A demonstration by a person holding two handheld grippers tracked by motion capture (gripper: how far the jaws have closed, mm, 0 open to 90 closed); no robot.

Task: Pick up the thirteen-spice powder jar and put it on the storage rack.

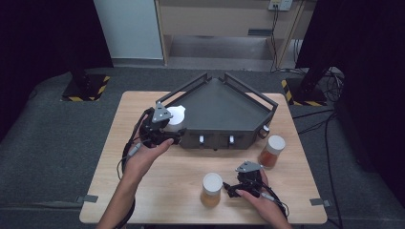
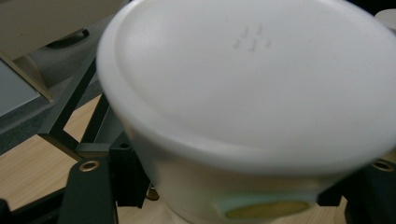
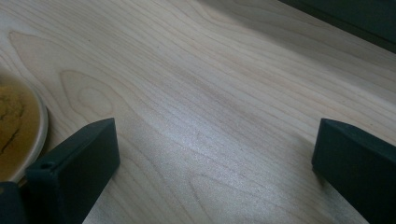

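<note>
A jar with a white lid (image 1: 176,116) hangs at the left corner of the dark three-cornered tray (image 1: 239,136), with my left gripper (image 1: 171,130) shut on it. In the left gripper view the jar (image 2: 252,93) is tilted and very close, my left gripper (image 2: 231,189) clamping its body from both sides. My right gripper (image 1: 230,189) rests low on the wooden table (image 1: 167,186), just right of a second white-lidded jar of amber contents (image 1: 211,189). In the right gripper view my right gripper (image 3: 215,154) stands open over bare wood, that jar (image 3: 16,126) at the left edge.
A third amber jar (image 1: 272,151) stands by the tray's right front corner. The tray has raised black rails (image 2: 70,107) round its rim. Dark stands and cables sit on the floor beyond the table.
</note>
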